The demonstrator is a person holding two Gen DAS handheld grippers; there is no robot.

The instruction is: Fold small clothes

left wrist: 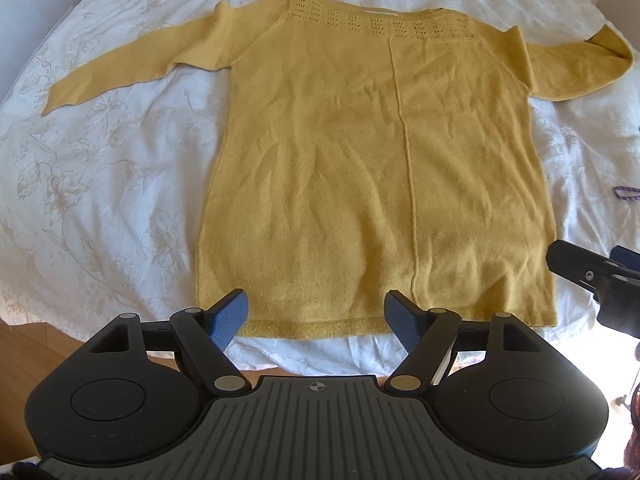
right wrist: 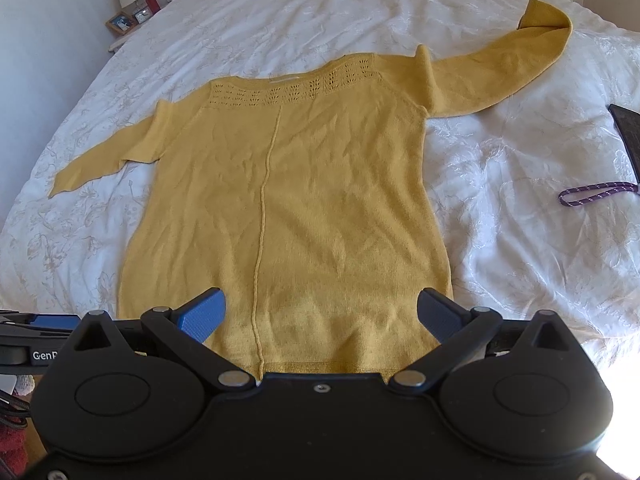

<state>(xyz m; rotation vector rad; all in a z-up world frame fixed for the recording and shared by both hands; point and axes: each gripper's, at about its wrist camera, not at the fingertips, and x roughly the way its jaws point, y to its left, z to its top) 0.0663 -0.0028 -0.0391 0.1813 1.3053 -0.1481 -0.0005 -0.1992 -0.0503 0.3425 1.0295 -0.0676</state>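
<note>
A mustard-yellow knit sweater (left wrist: 360, 168) lies flat on the white bed, neckline far, hem near, both sleeves spread out; the right sleeve's cuff (left wrist: 612, 46) is folded back. It also shows in the right wrist view (right wrist: 304, 208). My left gripper (left wrist: 316, 314) is open and empty, just above the hem at its left half. My right gripper (right wrist: 320, 314) is open and empty above the hem's right part. The right gripper also shows at the right edge of the left wrist view (left wrist: 592, 272). The left gripper's side (right wrist: 36, 332) shows at the left edge of the right wrist view.
The white floral bedspread (left wrist: 100, 168) covers the bed. A purple cord (right wrist: 592, 194) and a dark flat object (right wrist: 628, 132) lie on the bed to the right. A bedside table with a lamp (right wrist: 130, 0) stands far left. Wooden floor (left wrist: 24, 356) shows near the bed's front edge.
</note>
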